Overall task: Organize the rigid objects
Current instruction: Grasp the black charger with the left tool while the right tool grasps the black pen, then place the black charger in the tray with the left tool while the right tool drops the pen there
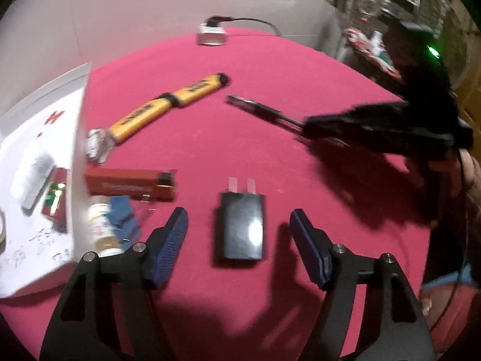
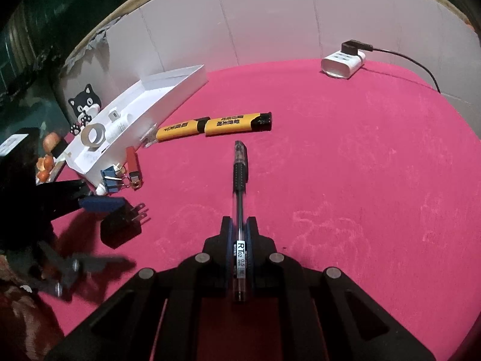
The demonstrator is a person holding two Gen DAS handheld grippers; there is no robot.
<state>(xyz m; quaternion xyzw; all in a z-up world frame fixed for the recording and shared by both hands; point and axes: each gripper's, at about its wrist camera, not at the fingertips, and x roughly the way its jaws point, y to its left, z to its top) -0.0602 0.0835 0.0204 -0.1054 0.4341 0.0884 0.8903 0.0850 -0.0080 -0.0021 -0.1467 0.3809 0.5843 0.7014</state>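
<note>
Right tool (image 2: 239, 225) clenched on pen (image 2: 239, 192), lifted over red surface (image 2: 345, 180). Left tool (image 1: 239, 225) released, straddling black charger (image 1: 242, 228), pads clear. Risk: pen pivots in narrow grip; charger skids if pads close unevenly.

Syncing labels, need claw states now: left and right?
Left claw: open, straddling the black charger, pads not touching it.
Right claw: shut on the pen.

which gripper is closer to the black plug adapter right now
Left. The left gripper straddles the black plug adapter, open pads either side. The right gripper is off to the side, shut on the pen.
</note>
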